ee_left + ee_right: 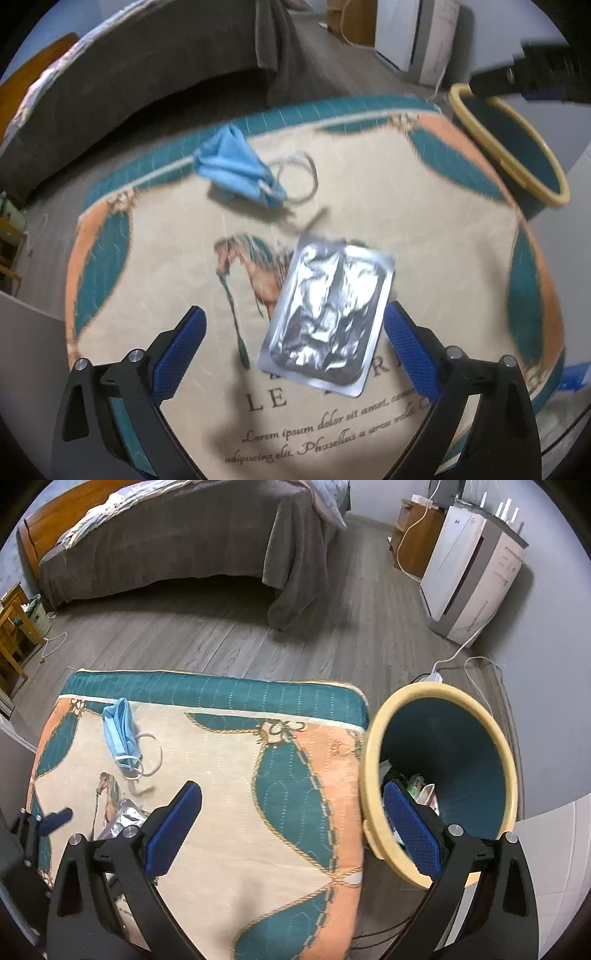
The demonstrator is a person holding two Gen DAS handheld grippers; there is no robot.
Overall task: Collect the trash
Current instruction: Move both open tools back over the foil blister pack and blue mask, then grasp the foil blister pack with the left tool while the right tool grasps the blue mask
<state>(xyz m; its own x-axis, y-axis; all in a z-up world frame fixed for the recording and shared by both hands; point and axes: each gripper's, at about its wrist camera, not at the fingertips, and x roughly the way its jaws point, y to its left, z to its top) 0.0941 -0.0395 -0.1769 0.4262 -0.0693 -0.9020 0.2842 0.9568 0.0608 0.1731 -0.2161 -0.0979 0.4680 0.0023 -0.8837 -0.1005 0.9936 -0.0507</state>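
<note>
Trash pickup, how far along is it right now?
Some trash already lies inside the bin. Nothing is in hand: the left hand-held gripper is open around the foil blister pack, the right hand-held gripper open. Left: that pack and the blue face mask.

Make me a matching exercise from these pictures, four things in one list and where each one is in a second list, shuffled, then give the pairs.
Things:
1. face mask
2. foil pack
3. bin
4. bed

Places:
A. on the floor beside the cushion's edge
B. across the room, against the far wall
C. between the left gripper's open fingers
D. near the cushion's far edge

Pairs: 1-D, 2-C, 3-A, 4-B
</note>
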